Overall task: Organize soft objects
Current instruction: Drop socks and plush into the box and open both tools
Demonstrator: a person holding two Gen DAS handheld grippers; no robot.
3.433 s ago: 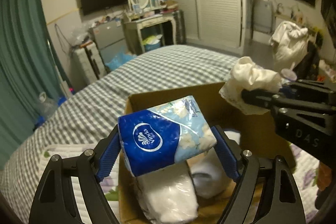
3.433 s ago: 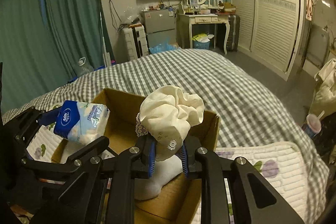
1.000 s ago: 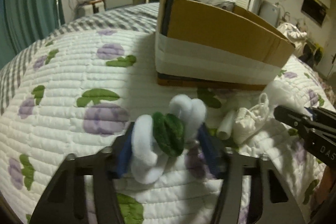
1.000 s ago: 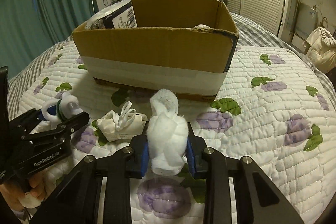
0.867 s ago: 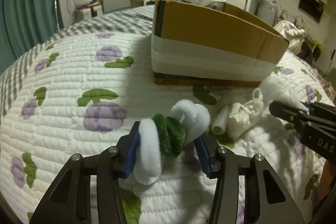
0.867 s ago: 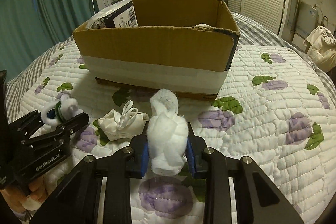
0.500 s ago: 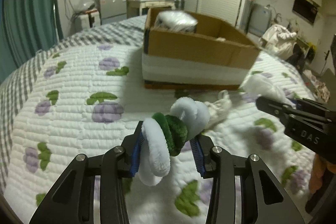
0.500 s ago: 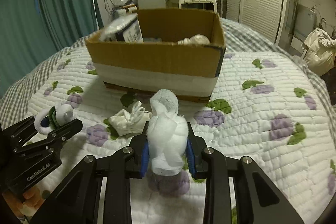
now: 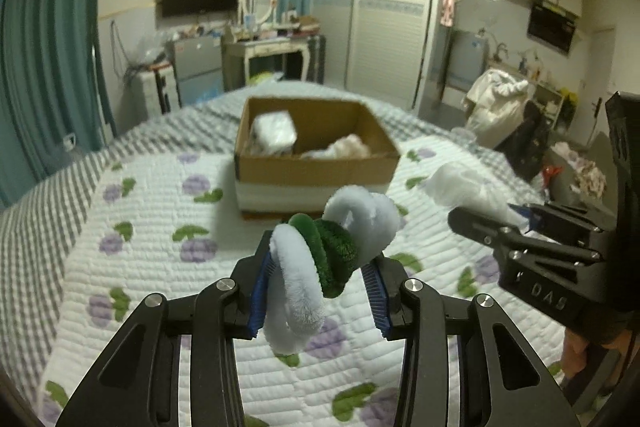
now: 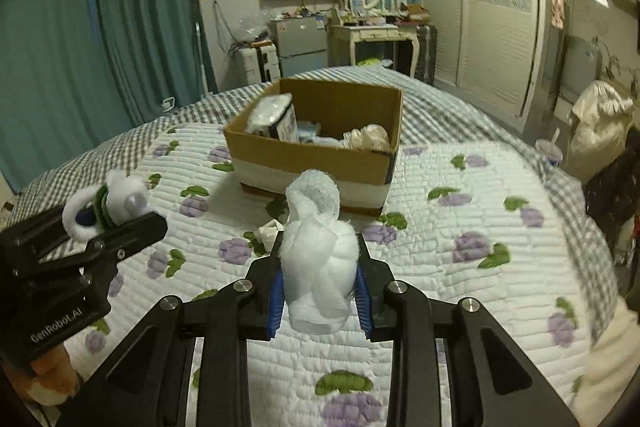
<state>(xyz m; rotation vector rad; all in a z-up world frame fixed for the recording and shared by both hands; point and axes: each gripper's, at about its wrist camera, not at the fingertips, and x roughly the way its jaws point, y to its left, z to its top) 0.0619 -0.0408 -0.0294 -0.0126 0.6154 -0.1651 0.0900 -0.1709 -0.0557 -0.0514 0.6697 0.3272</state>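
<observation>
While both tongs hang above the quilted bed, we take the cardboard box as reference. Left of and nearer than the box, our left tongs clamp a fluffy white-and-green ring toy. Directly before the box, a small white item lies on the bed. Right of that, our right tongs grip a white cloth bundle.
</observation>
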